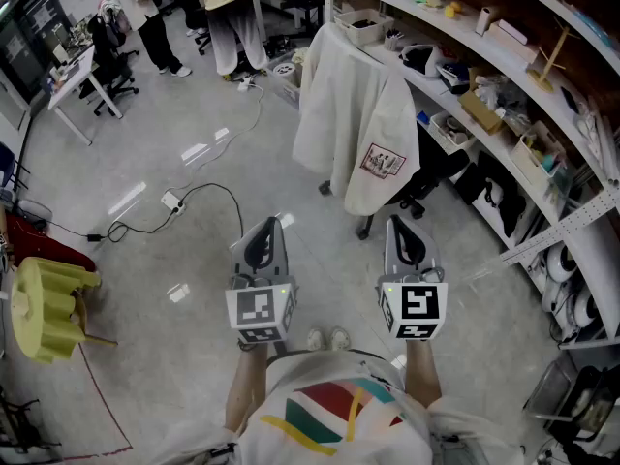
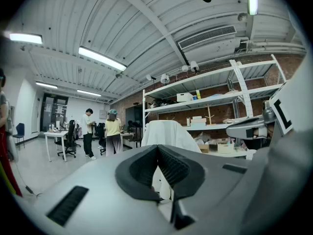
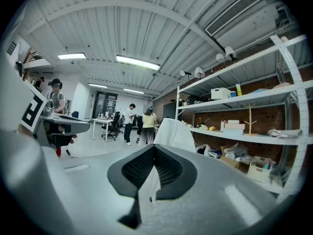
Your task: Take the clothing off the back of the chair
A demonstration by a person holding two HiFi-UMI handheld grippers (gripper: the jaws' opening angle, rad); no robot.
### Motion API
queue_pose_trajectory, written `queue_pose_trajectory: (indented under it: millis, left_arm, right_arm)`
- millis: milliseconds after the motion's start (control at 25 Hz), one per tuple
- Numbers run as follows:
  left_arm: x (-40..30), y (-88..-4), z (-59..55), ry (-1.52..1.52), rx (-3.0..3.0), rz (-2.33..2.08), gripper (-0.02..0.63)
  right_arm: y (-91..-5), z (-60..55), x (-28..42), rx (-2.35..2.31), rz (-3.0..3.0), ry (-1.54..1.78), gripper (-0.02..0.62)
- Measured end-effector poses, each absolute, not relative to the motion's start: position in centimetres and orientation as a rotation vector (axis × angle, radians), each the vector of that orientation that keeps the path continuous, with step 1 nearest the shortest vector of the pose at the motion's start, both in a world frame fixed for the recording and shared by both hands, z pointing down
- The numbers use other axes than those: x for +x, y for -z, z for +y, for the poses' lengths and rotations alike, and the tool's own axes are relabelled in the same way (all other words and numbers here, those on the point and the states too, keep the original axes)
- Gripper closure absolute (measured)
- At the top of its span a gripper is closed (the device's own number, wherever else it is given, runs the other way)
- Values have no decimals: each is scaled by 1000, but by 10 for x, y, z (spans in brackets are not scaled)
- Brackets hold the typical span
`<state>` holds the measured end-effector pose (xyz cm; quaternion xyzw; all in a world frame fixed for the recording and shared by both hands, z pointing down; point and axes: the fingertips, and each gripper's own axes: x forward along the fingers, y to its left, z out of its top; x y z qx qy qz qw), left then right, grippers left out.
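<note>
A white garment [image 1: 356, 129] with a small printed patch hangs draped over the back of a black office chair [image 1: 433, 176] beside the shelving; it also shows ahead as the white garment [image 2: 167, 133] and the white garment [image 3: 174, 134]. My left gripper [image 1: 274, 224] and right gripper [image 1: 398, 224] are held side by side, level, a short way short of the chair. Both are shut with nothing between the jaws, as the left gripper [image 2: 158, 147] and right gripper [image 3: 154, 148] show. Neither touches the garment.
Long shelves [image 1: 504, 85] packed with boxes and clutter run along the right. A cable and power strip [image 1: 172, 201] lie on the floor at left. Two people [image 1: 225, 13] stand at desks at the back. A yellow object [image 1: 44, 305] sits at far left.
</note>
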<state>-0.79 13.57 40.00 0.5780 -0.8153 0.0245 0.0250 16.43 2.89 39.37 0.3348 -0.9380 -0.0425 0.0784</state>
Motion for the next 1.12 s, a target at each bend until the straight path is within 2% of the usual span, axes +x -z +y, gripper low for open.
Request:
queue_pose_trajectory:
  millis: [680, 1120]
  left_arm:
    - [-14, -381, 147, -62, 1816, -2549, 594]
    - [-43, -382, 161, -11, 1849, -2537, 594]
  right_arm:
    - [-385, 46, 150, 960, -2867, 113, 594]
    - [-386, 59, 137, 1014, -2855, 126, 594]
